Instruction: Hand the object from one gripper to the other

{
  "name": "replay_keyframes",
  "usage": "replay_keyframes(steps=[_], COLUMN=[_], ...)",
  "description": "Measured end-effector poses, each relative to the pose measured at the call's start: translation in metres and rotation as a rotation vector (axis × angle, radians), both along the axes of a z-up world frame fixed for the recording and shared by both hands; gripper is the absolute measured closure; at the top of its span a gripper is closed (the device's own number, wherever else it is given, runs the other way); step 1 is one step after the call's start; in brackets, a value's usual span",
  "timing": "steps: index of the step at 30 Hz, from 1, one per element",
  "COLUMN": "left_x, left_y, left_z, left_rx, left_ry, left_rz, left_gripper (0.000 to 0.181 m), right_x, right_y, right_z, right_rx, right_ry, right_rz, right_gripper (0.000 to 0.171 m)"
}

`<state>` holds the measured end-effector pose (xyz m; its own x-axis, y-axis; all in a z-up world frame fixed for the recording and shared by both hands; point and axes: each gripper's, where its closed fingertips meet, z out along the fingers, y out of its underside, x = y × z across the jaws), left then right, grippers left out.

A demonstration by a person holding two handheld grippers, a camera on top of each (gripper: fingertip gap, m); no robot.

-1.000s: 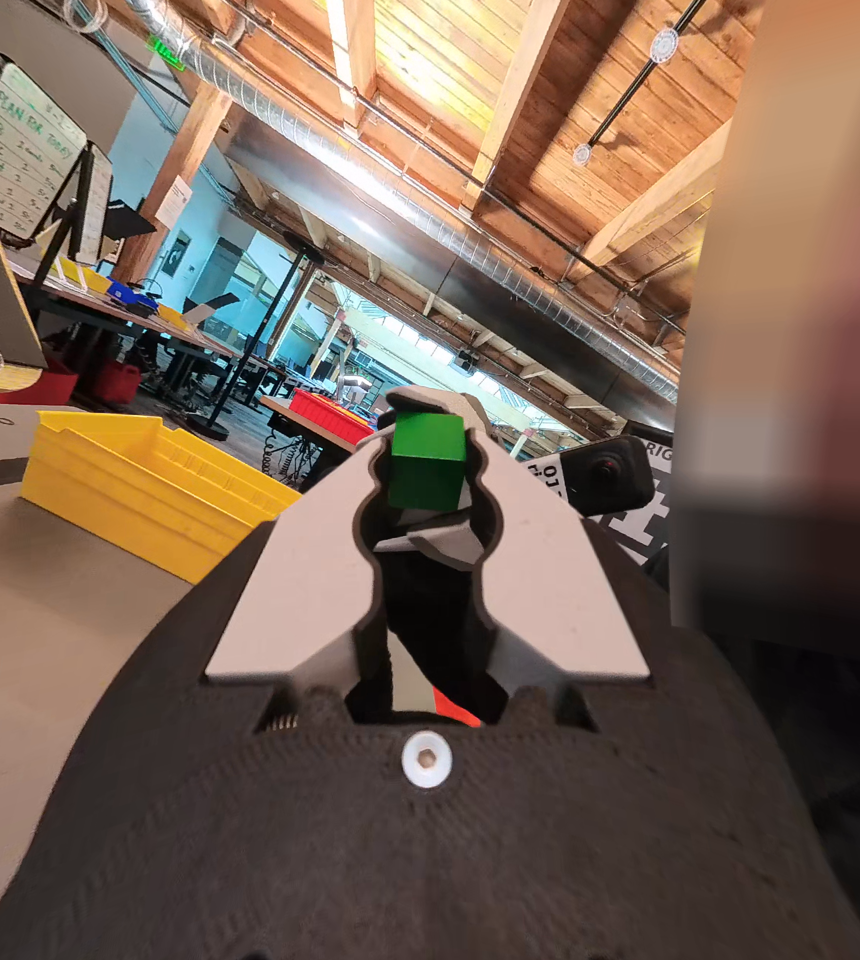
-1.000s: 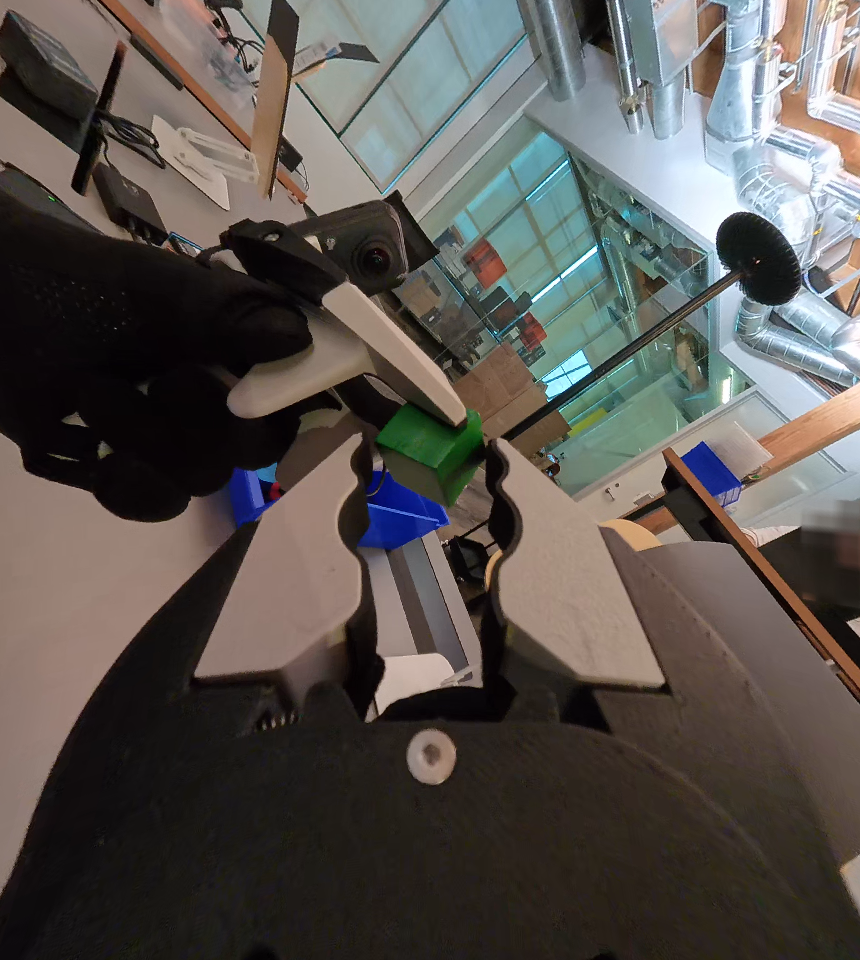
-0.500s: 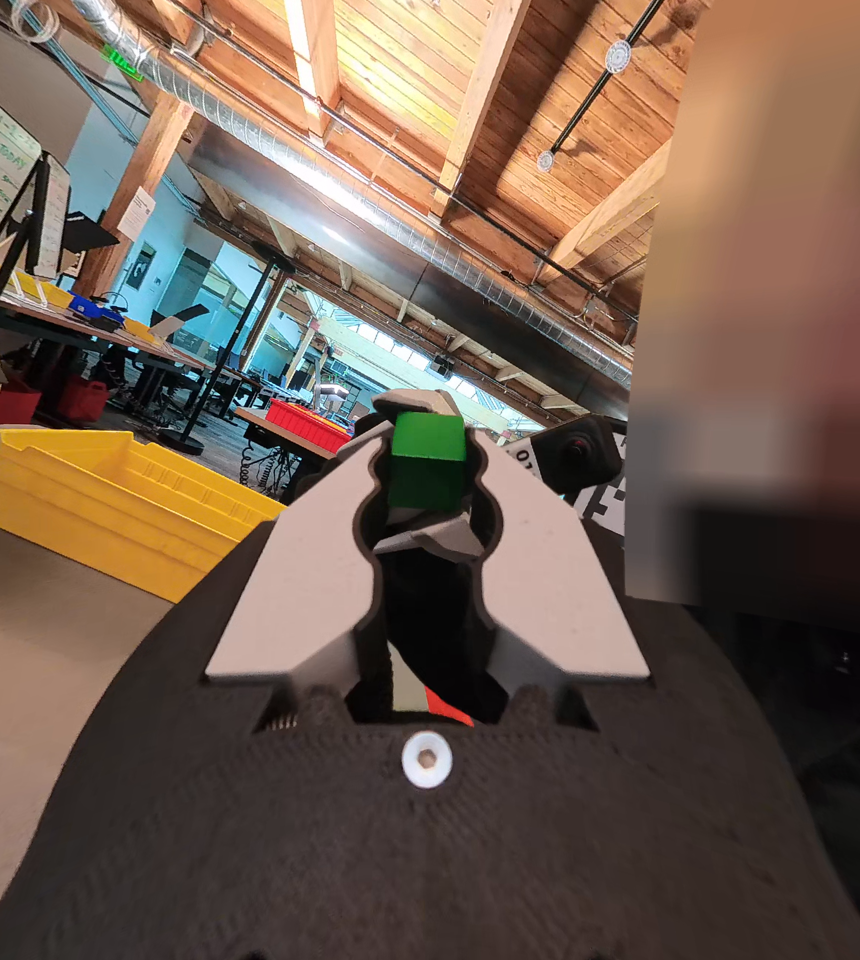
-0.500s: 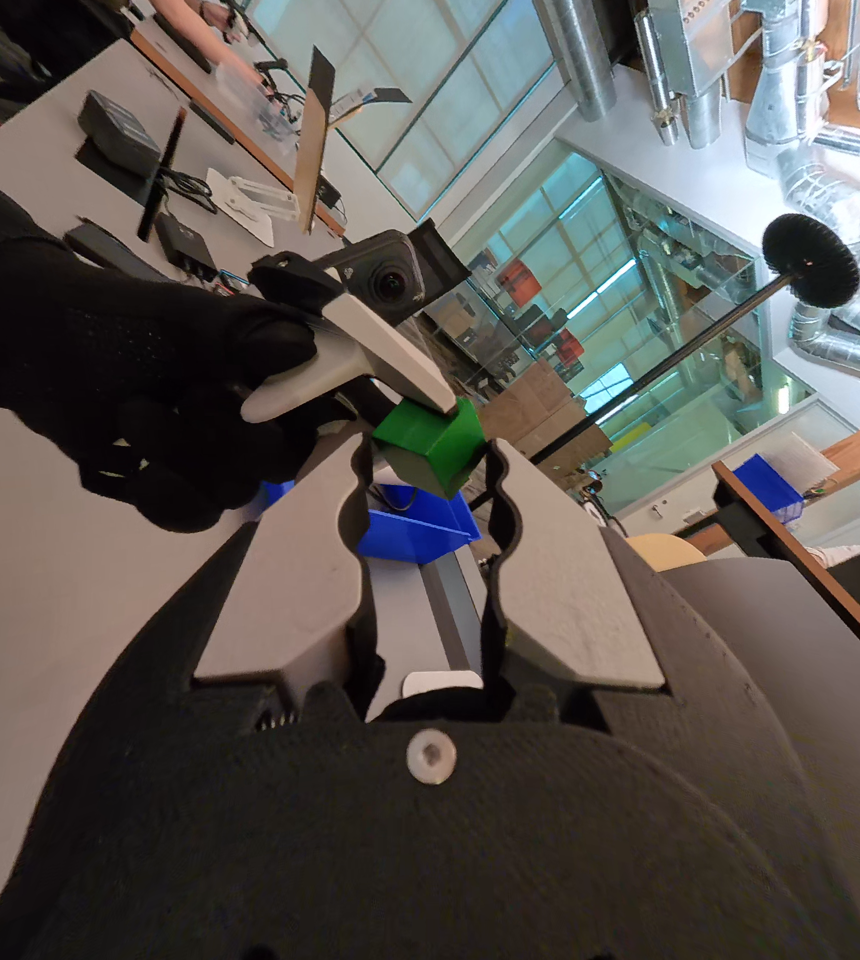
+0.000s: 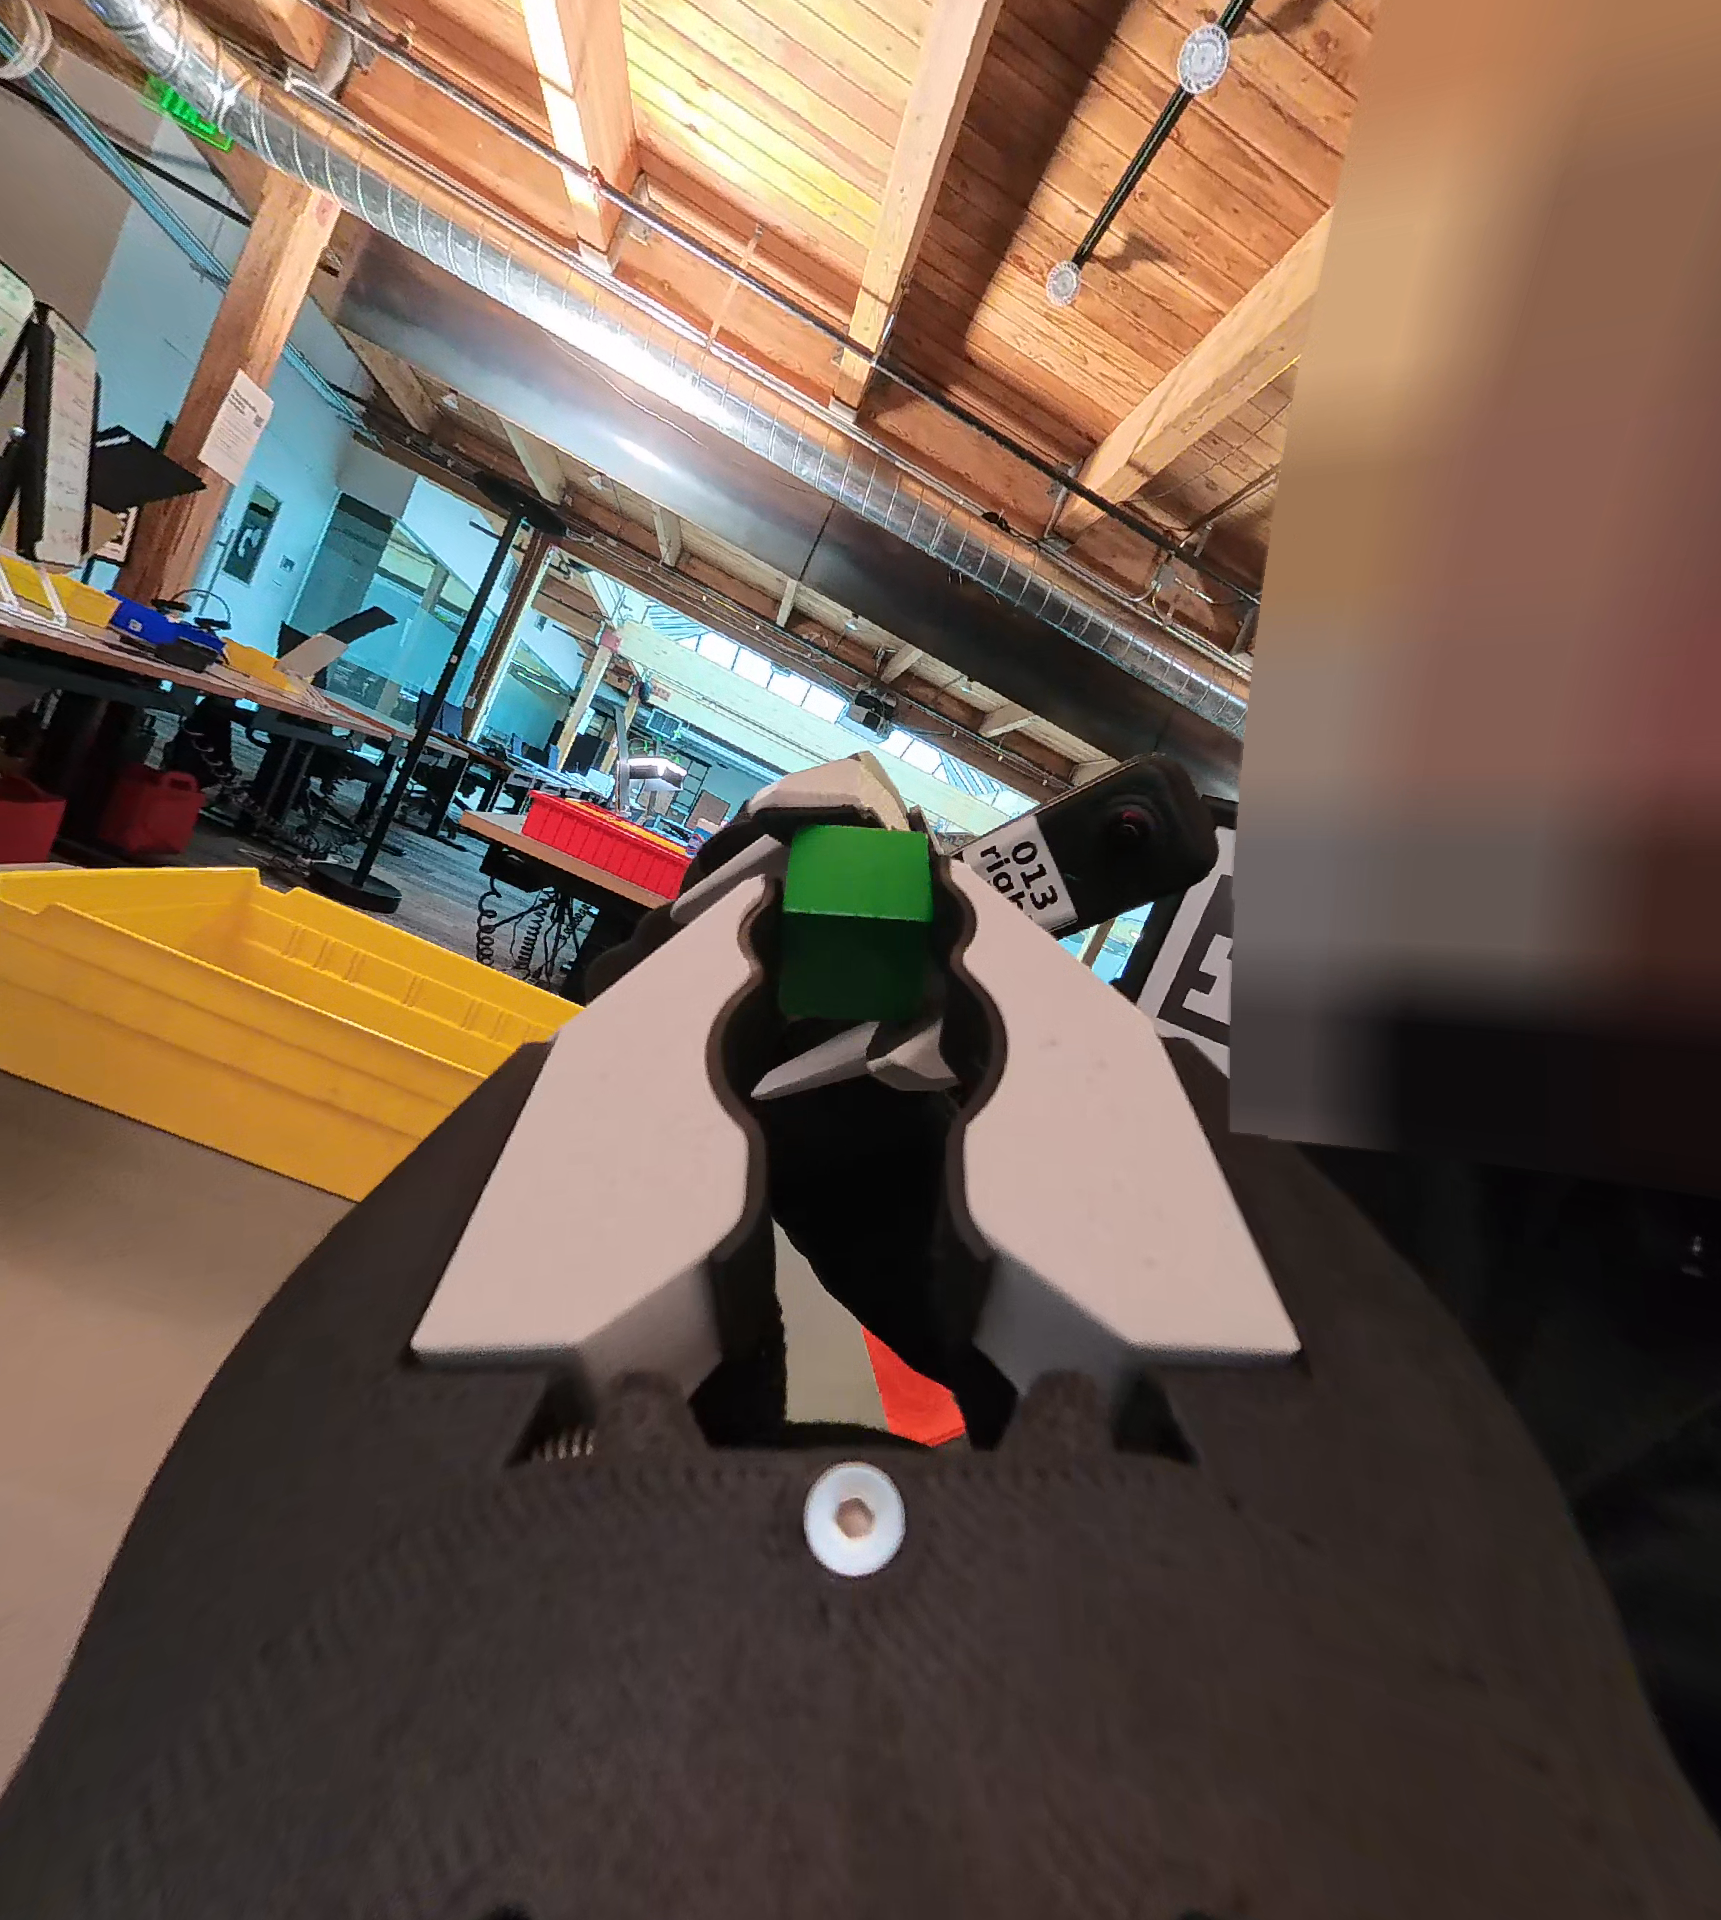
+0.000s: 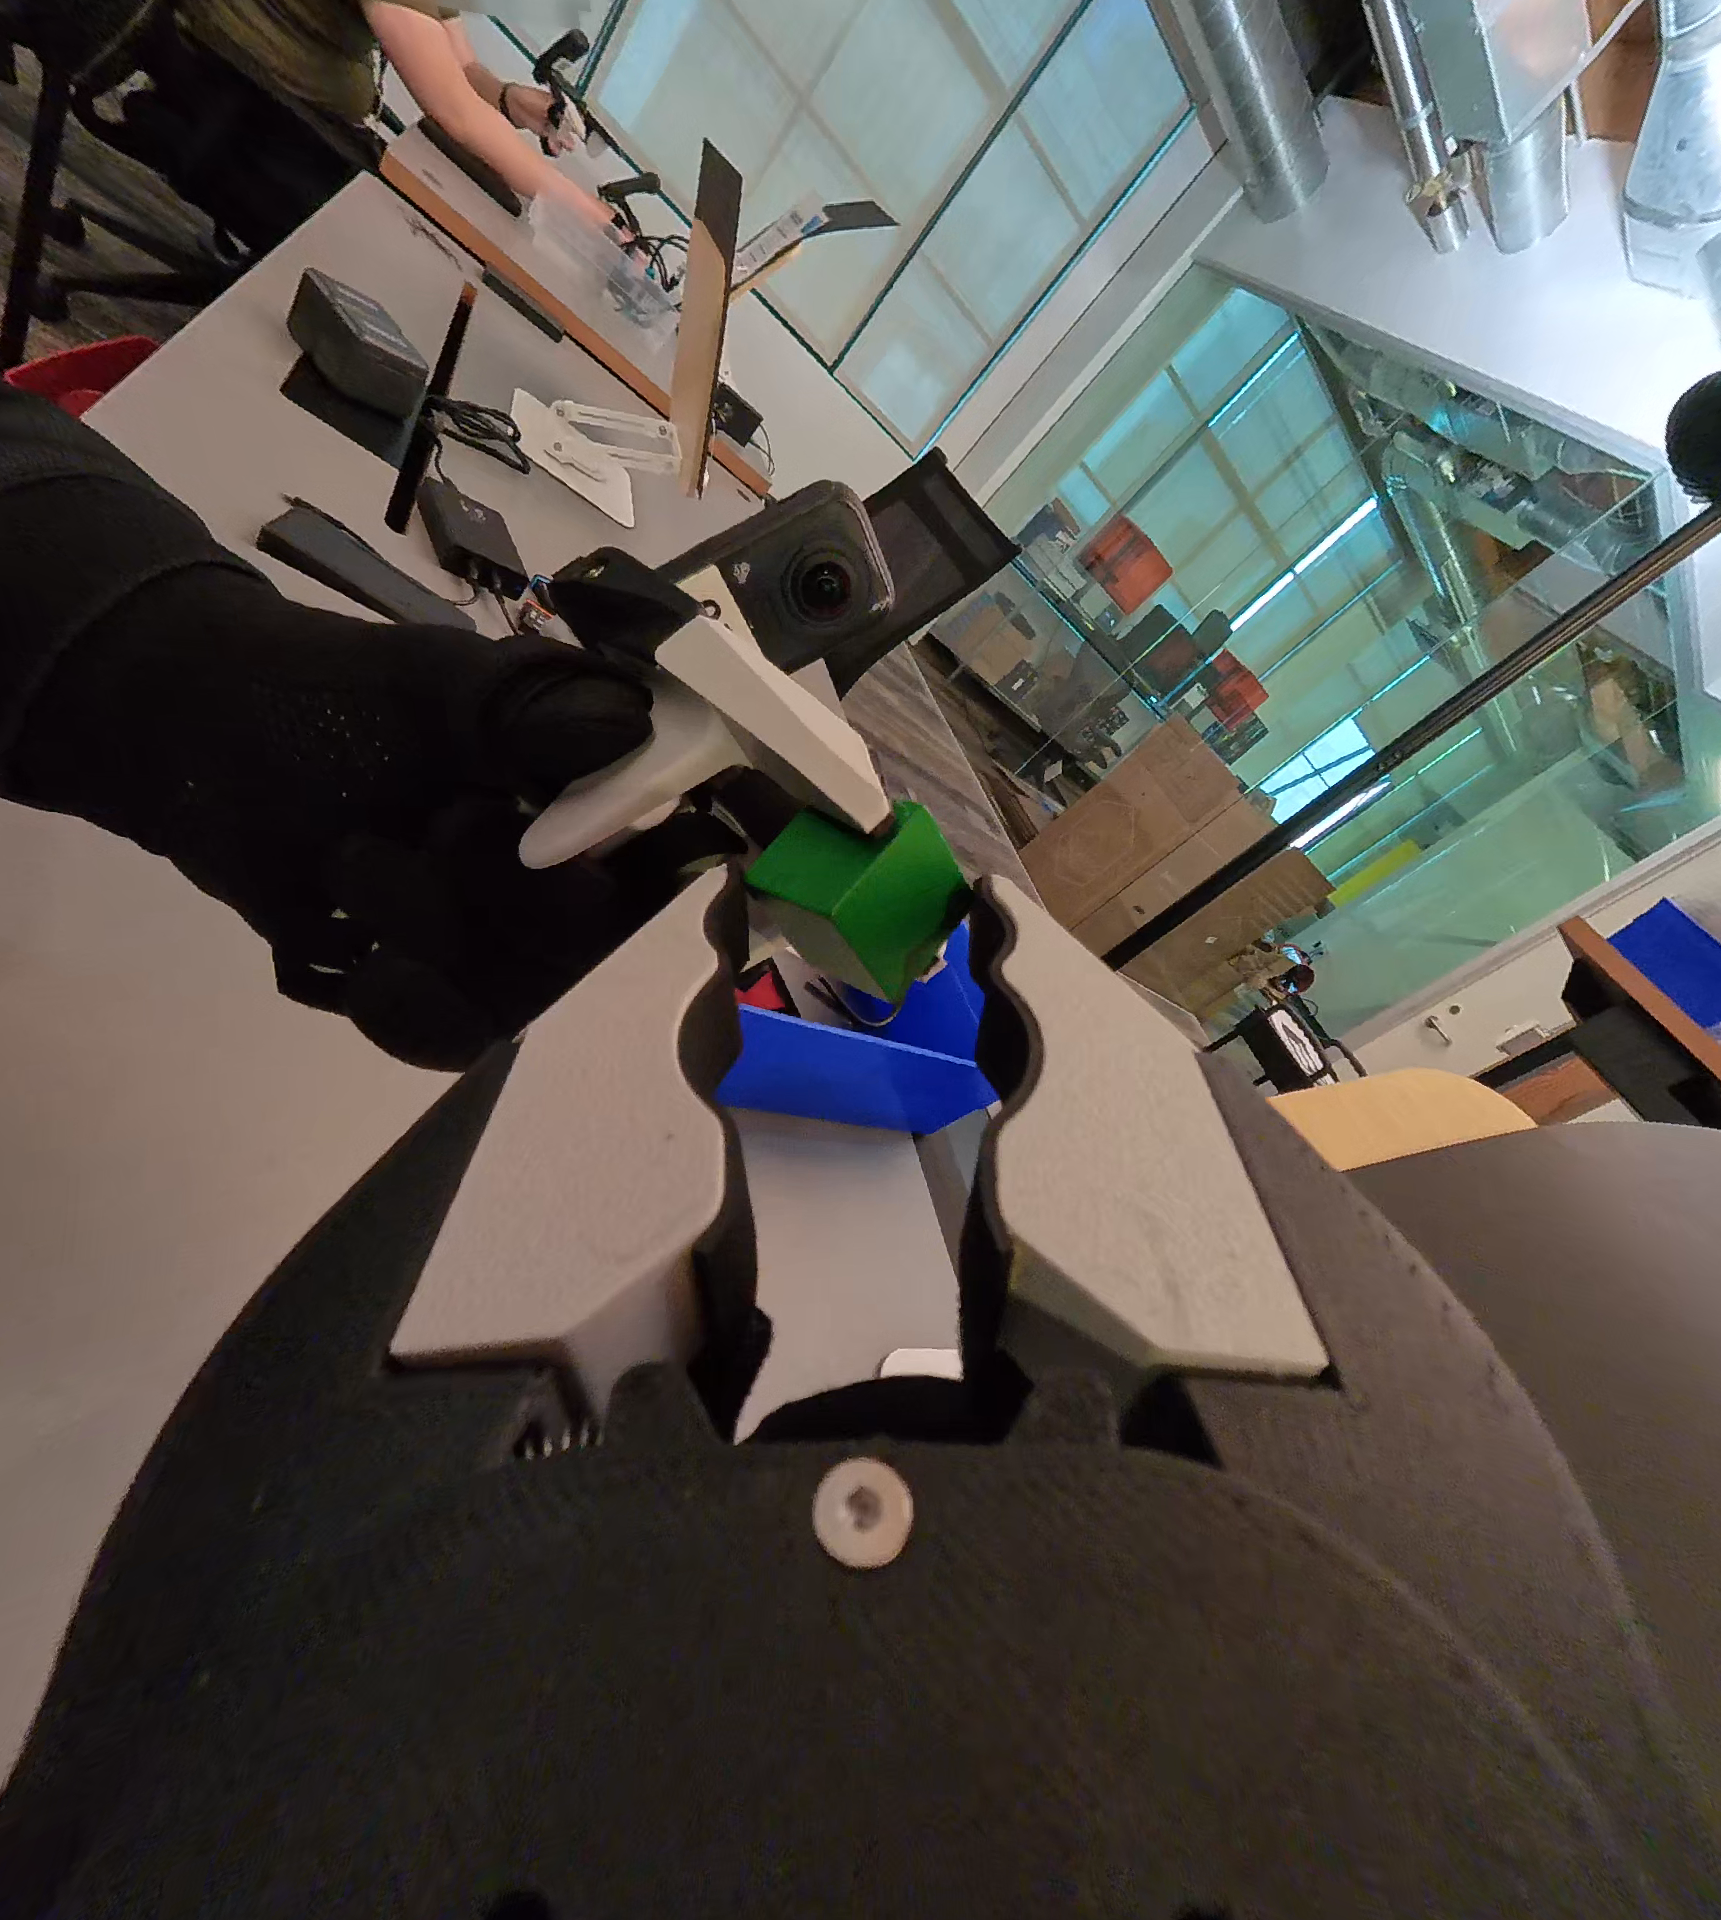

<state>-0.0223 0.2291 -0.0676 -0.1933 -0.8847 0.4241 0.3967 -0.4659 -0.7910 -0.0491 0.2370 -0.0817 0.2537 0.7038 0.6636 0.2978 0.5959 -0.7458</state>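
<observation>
Timber beams and steel ducting run overhead in a big open workshop, and a grey tabletop (image 5: pixel 56 1247) spreads out to the left of the jaws in the left wrist view. Going from the left there, one yellow bin (image 5: pixel 212 987) sits on it, well apart from the tips. Next comes the left gripper (image 5: pixel 854 935), its jaws closed in on the sides of the one green block (image 5: pixel 854 925), which sits right between their tips and up off the tabletop. Past the tips, the right gripper's fingers (image 5: pixel 840 800) lie above and below the same block.

In the right wrist view a black-gloved hand (image 6: pixel 316 779) at the left carries the left gripper. Then the right gripper (image 6: pixel 861 914): its jaws stand narrowly apart with the block (image 6: pixel 861 894) between their tips, seemingly touching, though I cannot tell whether they press. One blue bin (image 6: pixel 856 1070) lies beyond.

Judging by looks, the block is light, rigid and smooth plastic, so it could slip or twist. Flat opposite faces are the places to grip, squarely, not corners.
</observation>
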Motion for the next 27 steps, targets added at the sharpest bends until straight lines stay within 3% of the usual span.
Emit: replay_keyframes(steps=[9,17,21,27], left_x=[0.002,-0.003,-0.008,-0.014], left_y=[0.012,0.021,0.032,0.041], left_z=[-0.007,-0.006,-0.011,-0.009], left_rx=[-0.045,0.070,0.348,0.996], left_ry=[0.041,0.149,0.381,0.805], left_rz=[0.030,0.159,0.412,0.891], left_gripper=[0.150,0.134,0.123,0.115], right_x=[0.004,0.018,0.026,0.035], right_y=[0.008,0.018,0.028,0.040], right_z=[-0.003,0.002,-0.002,-0.005], right_rx=[-0.025,-0.179,-0.498,-0.946], right_ry=[0.004,0.098,0.213,0.430], right_rz=[-0.019,0.011,0.112,0.302], right_gripper=[0.131,0.132,0.132,0.131])
